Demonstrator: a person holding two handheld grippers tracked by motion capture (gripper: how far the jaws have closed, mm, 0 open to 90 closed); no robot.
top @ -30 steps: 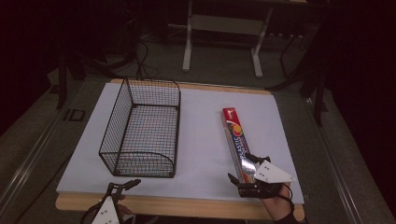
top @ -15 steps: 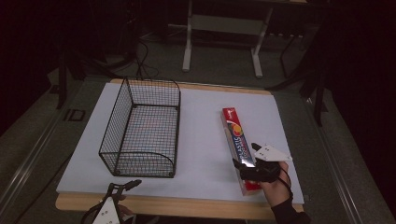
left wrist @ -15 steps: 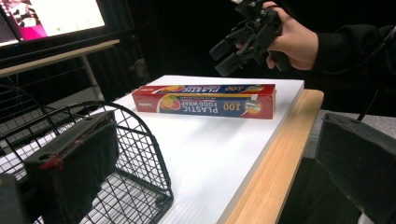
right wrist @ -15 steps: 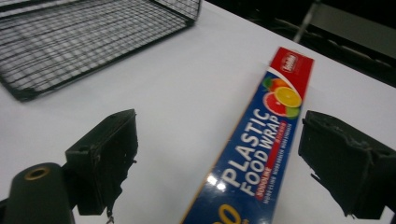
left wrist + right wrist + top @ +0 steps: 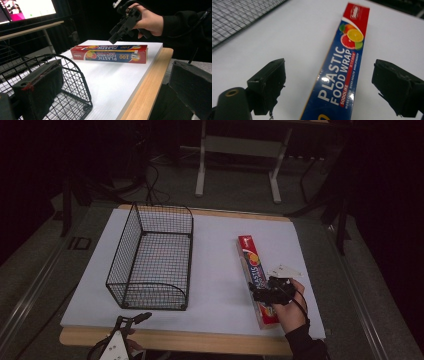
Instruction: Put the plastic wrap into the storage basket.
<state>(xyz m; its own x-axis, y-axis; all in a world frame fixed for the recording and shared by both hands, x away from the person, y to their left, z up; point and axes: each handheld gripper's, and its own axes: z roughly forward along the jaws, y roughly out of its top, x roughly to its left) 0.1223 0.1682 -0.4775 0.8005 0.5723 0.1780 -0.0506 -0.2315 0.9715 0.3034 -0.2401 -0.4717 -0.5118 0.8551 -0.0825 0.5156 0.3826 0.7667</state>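
White table, box between tongs

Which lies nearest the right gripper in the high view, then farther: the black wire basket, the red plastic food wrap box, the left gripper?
1. Red plastic food wrap box, directly under the right gripper.
2. Black wire basket, leftward, mid-table.
3. Left gripper, front left edge.

Pretty dark room overall, with a grey floor around the wood-edged bench, a white-legged table frame and some cables way beyond the right hand-held gripper, plus a lit monitor.
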